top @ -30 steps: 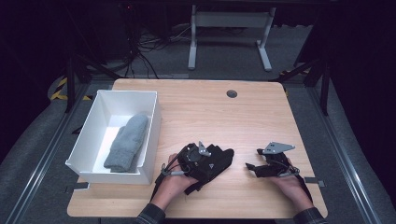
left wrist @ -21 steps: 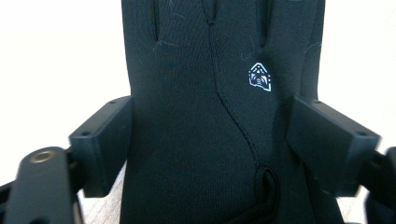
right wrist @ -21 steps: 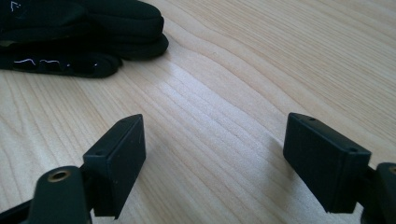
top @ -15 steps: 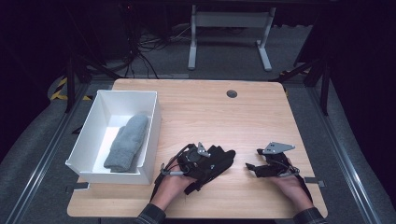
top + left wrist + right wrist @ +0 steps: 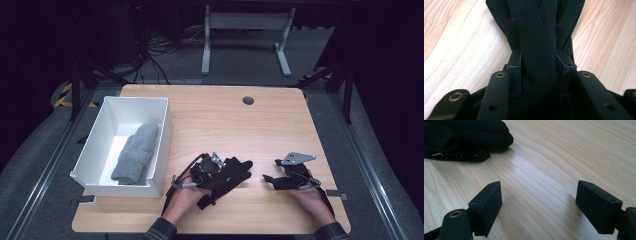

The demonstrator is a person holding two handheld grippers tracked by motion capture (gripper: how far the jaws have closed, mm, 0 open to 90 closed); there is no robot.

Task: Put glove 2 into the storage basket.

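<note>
Wood table (image 5: 210, 112), dark room. Left gripper (image 5: 227, 172) fingers just closed onto black glove (image 5: 537, 37); right gripper (image 5: 270, 179) fingers apart, empty.

Black fabric glove (image 5: 537, 37): in the left gripper view its fingers run off the top edge, its cuff is lost behind the jaws.
Same glove, right gripper view (image 5: 466, 137): cut by the top and left edges.
Left gripper (image 5: 220, 172): in the high view, jaw tips buried under the glove.
Grey knitted mitten (image 5: 136, 152): lower end hidden behind the white rectangular plastic bin's (image 5: 95, 145) near wall.
Person's forearms: cut by the bottom edge.
</note>
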